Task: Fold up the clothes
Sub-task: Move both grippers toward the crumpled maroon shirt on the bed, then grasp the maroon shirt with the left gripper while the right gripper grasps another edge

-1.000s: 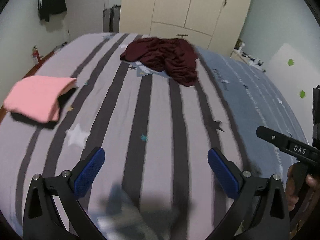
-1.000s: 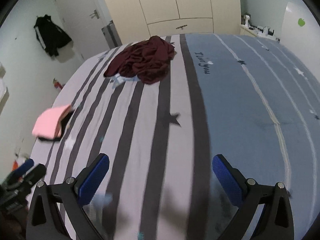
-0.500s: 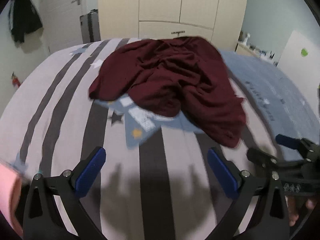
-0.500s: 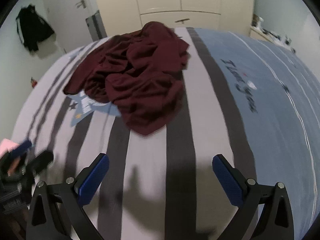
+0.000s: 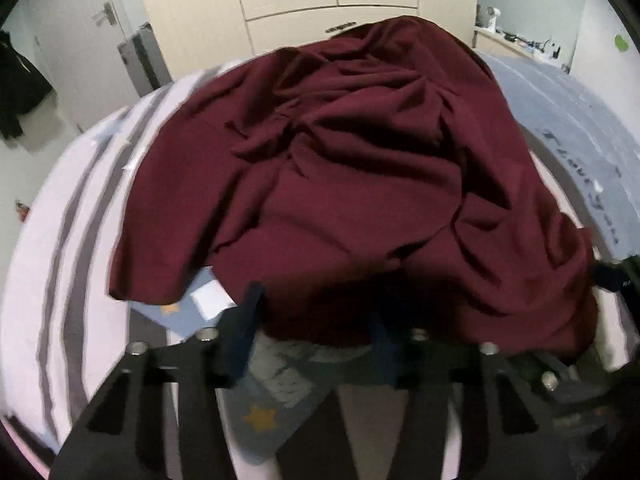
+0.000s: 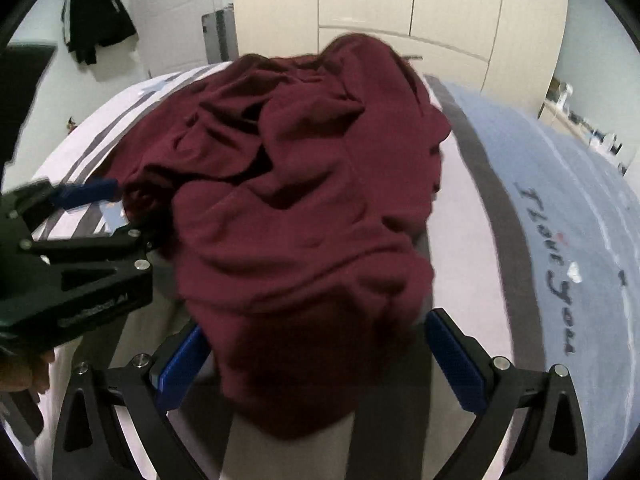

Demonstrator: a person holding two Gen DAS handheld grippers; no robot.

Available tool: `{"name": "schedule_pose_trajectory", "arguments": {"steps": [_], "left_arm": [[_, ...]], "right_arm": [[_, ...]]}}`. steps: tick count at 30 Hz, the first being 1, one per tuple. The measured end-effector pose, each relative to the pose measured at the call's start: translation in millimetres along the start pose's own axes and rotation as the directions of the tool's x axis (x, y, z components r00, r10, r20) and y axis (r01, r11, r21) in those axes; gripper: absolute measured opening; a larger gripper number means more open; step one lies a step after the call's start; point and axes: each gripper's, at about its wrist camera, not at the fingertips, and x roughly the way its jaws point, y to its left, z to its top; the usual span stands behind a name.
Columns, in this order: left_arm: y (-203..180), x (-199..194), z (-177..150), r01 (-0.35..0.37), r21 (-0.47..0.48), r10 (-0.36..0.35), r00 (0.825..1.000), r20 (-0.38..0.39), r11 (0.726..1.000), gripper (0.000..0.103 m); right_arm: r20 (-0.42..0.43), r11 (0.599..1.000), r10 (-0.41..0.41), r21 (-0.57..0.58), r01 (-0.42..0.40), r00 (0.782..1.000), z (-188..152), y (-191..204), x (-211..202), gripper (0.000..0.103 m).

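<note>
Far left in the right wrist view, a black jacket (image 6: pixel 96 20) hung on the wall beside the white door (image 6: pixel 188 12), with a grey suitcase (image 6: pixel 218 34) standing just past it. Below that, the left gripper (image 6: pixel 120 208) came in from the side, its blue pads (image 6: pixel 86 194) right at the edge of the maroon garment (image 6: pixel 304 216). In its own view the left gripper (image 5: pixel 316 320) had its fingers only partly apart, the crumpled hem lying between and over the tips; whether the cloth was actually pinched, I could not tell, the picture was too blurred and dark there. A hand (image 6: pixel 24 372) showed under that tool.

Centre stage: the maroon garment (image 5: pixel 352 184) sat heaped on the striped bedspread (image 5: pixel 52 264), bunched and creased, resting partly on a blue star-printed piece (image 5: pixel 256 400) that poked out beneath its near edge. Behind it stood the cream wardrobe (image 6: pixel 404 4).

Moving right, the right gripper (image 6: pixel 320 360) was spread wide, one blue pad either side of the garment's near lobe, the cloth lying between the jaws and nothing clamped. Further right, the blue half of the bedspread (image 6: pixel 576 216) carried dark script lettering (image 6: pixel 552 272), and at the far edge a cluttered shelf (image 6: pixel 592 132) ran along the wall.
</note>
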Motion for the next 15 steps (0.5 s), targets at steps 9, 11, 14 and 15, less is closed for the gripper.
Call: {"name": "schedule_pose_trajectory", "arguments": {"steps": [9, 11, 14, 15], "left_arm": [[-2.4, -20.4, -7.9, 0.092, 0.044, -0.093, 0.996, 0.009, 0.995, 0.007], [-8.0, -42.7, -19.8, 0.127, 0.068, -0.129, 0.991, 0.032, 0.99, 0.006], [-17.9, -89.1, -46.4, 0.163, 0.093, -0.17, 0.983, 0.074, 0.982, 0.006], [-17.7, -98.9, -51.8, 0.188, 0.082, -0.194, 0.977, 0.083, 0.979, 0.006]], "right_arm": [[0.002, 0.989, 0.127, 0.079, -0.126, 0.992, 13.4, -22.6, -4.1, 0.015], [0.018, 0.989, 0.133, 0.064, -0.134, 0.991, 8.8, -24.9, -17.0, 0.013], [0.043, 0.99, 0.131, 0.052, -0.133, 0.99, -7.5, -32.3, -44.9, 0.012], [0.047, 0.987, 0.143, 0.066, -0.146, 0.989, -17.3, -37.6, -57.5, 0.012]]}}
